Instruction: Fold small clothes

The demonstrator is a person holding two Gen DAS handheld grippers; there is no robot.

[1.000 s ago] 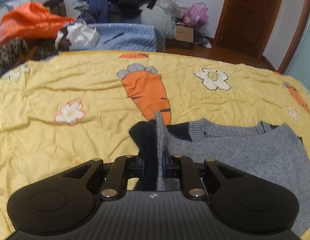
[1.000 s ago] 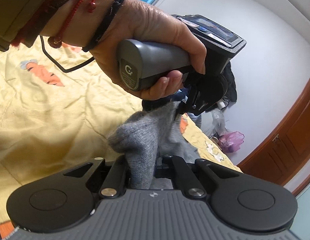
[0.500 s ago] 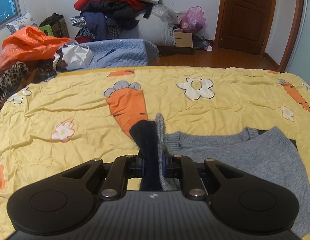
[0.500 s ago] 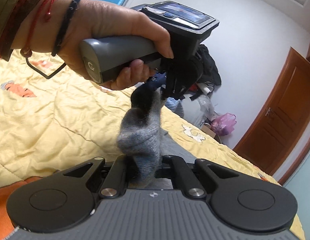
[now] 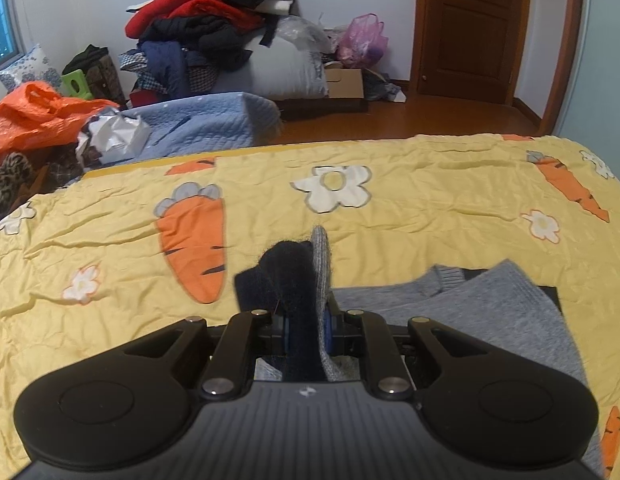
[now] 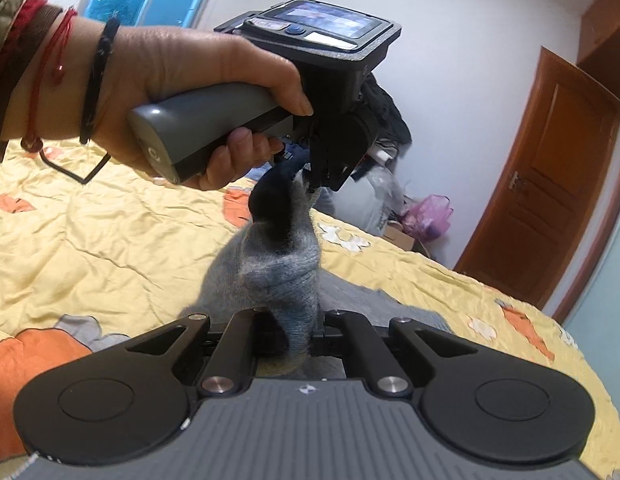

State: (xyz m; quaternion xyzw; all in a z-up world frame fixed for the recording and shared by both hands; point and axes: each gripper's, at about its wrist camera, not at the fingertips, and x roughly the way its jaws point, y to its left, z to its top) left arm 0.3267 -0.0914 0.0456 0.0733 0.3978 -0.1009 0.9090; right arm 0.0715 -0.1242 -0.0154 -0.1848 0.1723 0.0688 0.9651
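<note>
Between the fingers of the left gripper (image 5: 306, 326) a bunched fold of a grey knit sweater (image 5: 469, 312) is pinched, the grey wool lying against a dark navy part of the same garment (image 5: 282, 276), and both layers are seen standing up past the blue pads. The fingers of the right gripper (image 6: 298, 334) are closed tight on another gathered edge of the sweater (image 6: 278, 272), which is drawn into a narrow grey twist rising from them toward the left gripper (image 6: 329, 168), seen further off in the right wrist view. That left gripper is held by its grey handle in the person's left hand (image 6: 190, 92), with red and black cords worn at the wrist. The stretch of sweater between the two grips is lifted clear of the bed, while the rest of the garment is spread flat on the yellow bedspread (image 5: 429, 184), just to the right of the left gripper in its own view. The bedspread is printed with orange carrots (image 5: 194, 248) and white flowers (image 5: 333, 188). Beyond the far edge of the bed a light blue quilted blanket (image 5: 206, 124), an orange plastic bag (image 5: 34, 116), a heap of red and dark clothes (image 5: 206, 20) and a brown wooden door (image 5: 473, 28) are seen.
</note>
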